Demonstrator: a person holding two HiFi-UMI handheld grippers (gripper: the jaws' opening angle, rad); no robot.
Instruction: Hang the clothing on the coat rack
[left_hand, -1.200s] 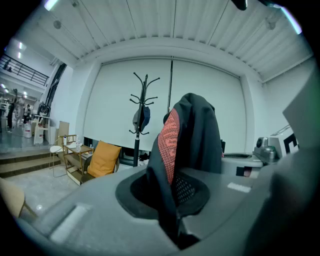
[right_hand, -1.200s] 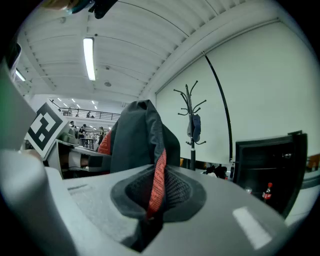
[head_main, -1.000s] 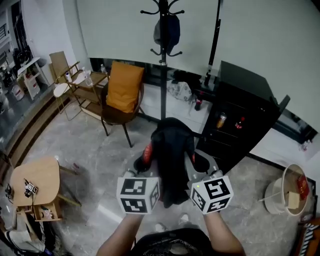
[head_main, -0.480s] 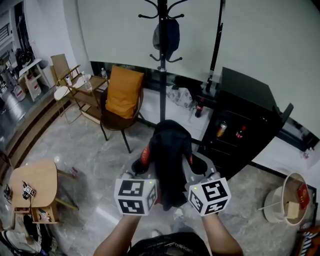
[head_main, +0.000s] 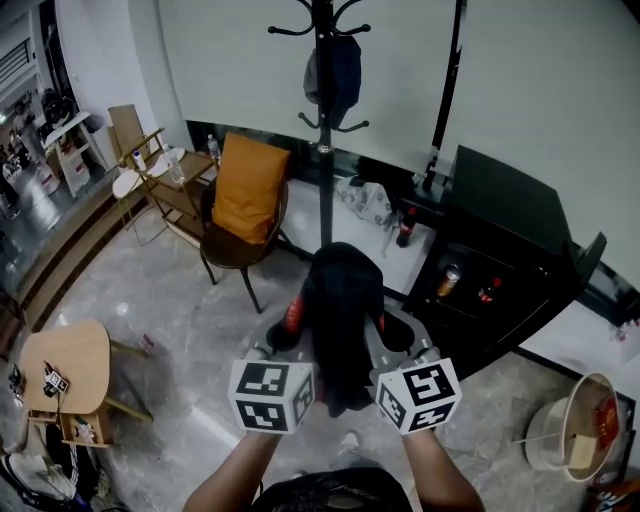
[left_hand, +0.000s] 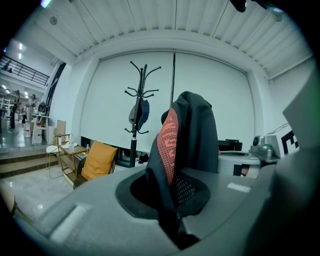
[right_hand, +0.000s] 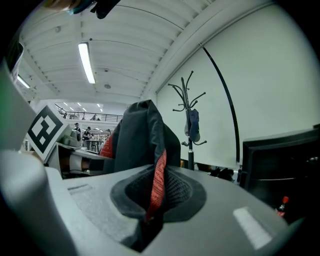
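A black garment with red lining (head_main: 338, 320) hangs bunched between my two grippers, held up at chest height. The left gripper (head_main: 292, 322) is shut on the garment's left side (left_hand: 180, 150), and the right gripper (head_main: 380, 325) is shut on its right side (right_hand: 145, 150). A tall black coat rack (head_main: 322, 130) stands straight ahead near the white wall, with a dark item (head_main: 334, 75) hung on one hook. That same coat rack (left_hand: 136, 115) appears left of the garment in the left gripper view. In the right gripper view the coat rack (right_hand: 190, 125) is right of it.
An orange-cushioned chair (head_main: 243, 195) stands left of the rack. A black cabinet (head_main: 505, 265) with bottles sits at the right. A small wooden table (head_main: 62, 365) is at the lower left, and a round bin (head_main: 575, 415) at the lower right. Wooden shelving (head_main: 165, 175) lines the far left.
I have moved a little toward the coat rack with the garment still held by both grippers. The rack and cabinet have shifted slightly in view.
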